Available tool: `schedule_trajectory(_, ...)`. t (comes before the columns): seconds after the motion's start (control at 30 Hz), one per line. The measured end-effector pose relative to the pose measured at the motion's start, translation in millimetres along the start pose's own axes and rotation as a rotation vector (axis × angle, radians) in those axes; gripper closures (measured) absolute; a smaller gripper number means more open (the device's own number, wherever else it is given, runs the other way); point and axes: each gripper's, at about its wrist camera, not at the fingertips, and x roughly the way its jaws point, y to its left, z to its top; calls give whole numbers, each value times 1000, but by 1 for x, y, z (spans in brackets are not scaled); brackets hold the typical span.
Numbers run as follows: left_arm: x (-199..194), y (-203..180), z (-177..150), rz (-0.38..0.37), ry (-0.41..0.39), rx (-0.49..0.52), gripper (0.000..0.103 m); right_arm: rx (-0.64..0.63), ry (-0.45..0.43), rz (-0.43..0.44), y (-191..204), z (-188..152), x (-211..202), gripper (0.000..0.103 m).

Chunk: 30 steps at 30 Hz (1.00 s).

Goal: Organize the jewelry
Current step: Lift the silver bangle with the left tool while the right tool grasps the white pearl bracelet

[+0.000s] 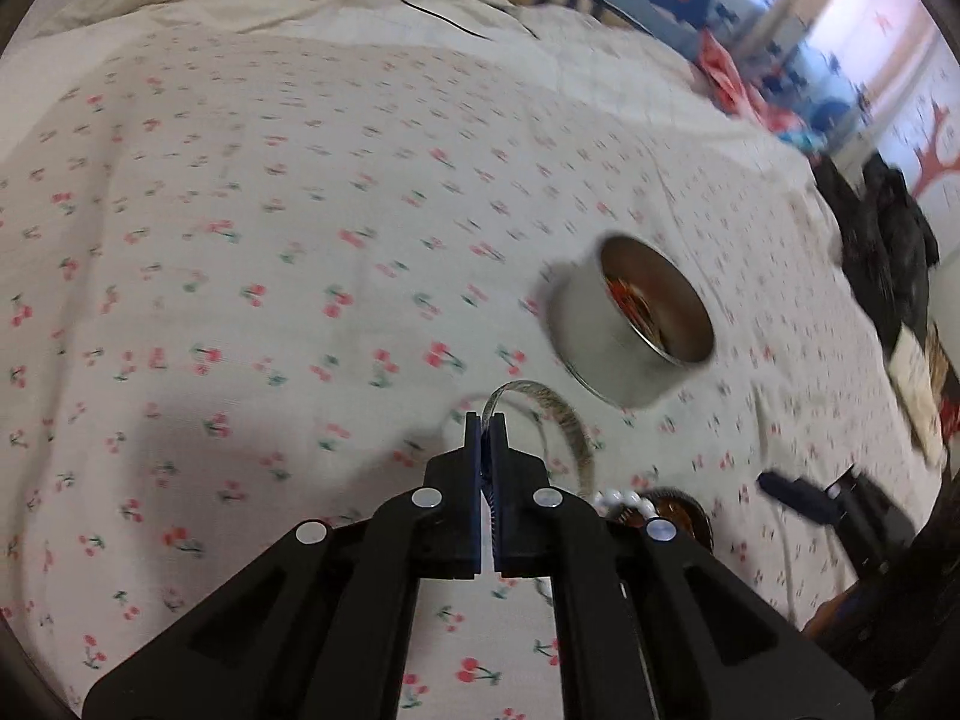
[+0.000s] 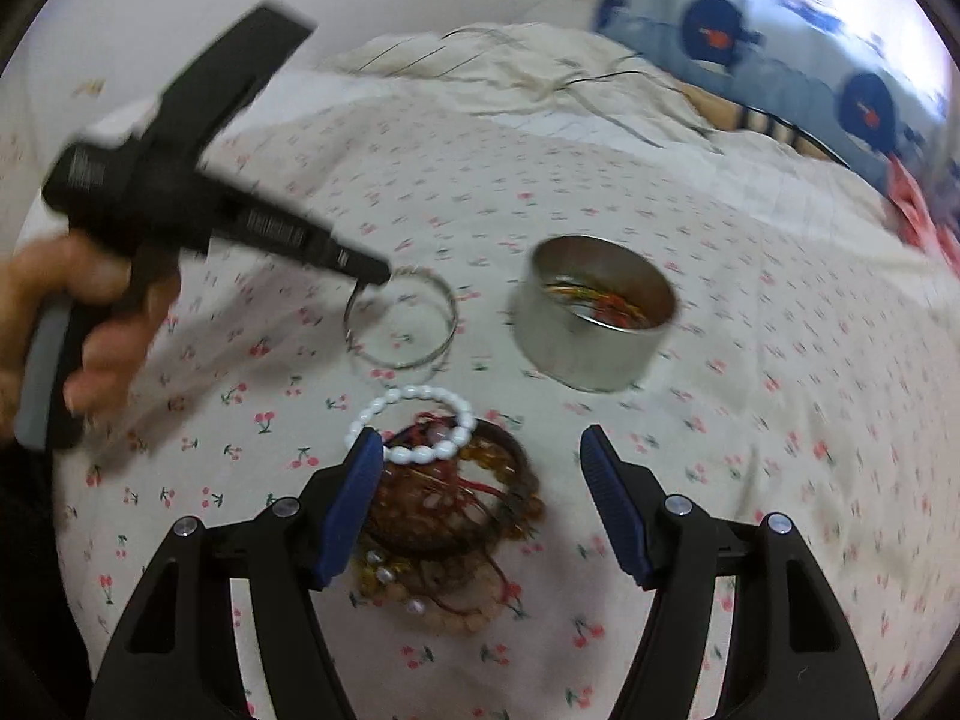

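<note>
Pinching the rim of a silver bangle (image 2: 399,318), the left gripper (image 1: 486,420) has its jaws pressed together on the thin metal band, which arcs out past the tips to the right in the left wrist view. From the right wrist view the same left gripper (image 2: 375,273) comes in from the left, held by a hand (image 2: 90,324), with the bangle hanging from its tip just above the bed sheet (image 2: 750,420), a white cloth printed with small red cherries. The frame is blurred, so whether the far side of the bangle touches the sheet cannot be told.

To the right of the bangle, near but apart from it, a round metal tin (image 2: 591,324) stands open on the sheet, with red, yellow and green thin bangles lying inside; in the left wrist view the tin (image 1: 630,330) sits beyond and to the right of the closed tips.

The right gripper (image 2: 480,456) has its blue-padded jaws spread wide with nothing between the pads. Below it on the sheet lies a pile of brown and amber bead bracelets (image 2: 456,516), with a white bead bracelet (image 2: 414,420) resting on the pile's far edge, close by the left pad. A rumpled cream blanket (image 2: 480,60) and a blue patterned pillow (image 2: 750,42) lie at the head of the bed.
</note>
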Motion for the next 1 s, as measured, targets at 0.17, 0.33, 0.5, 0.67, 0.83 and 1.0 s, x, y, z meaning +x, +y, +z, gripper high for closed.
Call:
schedule_trajectory(0.17, 1, 7, 5, 90, -14, 6, 101, -70, 83, 78, 4, 27, 35, 37)
schedule_trajectory(0.33, 3, 11, 6, 105, -6, 1, 100, -189, 287, 114, 11, 42, 76, 37)
schedule_trajectory(0.5, 2, 13, 5, 101, -1, 6, 100, -257, 376, 122, 19, 44, 92, 47)
schedule_trajectory(0.67, 3, 13, 3, 87, 8, -2, 100, -191, 314, 75, 12, 51, 88, 95)
schedule_trajectory(0.83, -3, 15, 4, 7, 4, -30, 100, -33, 142, 111, -11, 51, 37, 95)
schedule_trajectory(1.0, -9, 8, 1, -4, -11, -15, 100, 191, -36, 158, -48, 39, -11, 95)
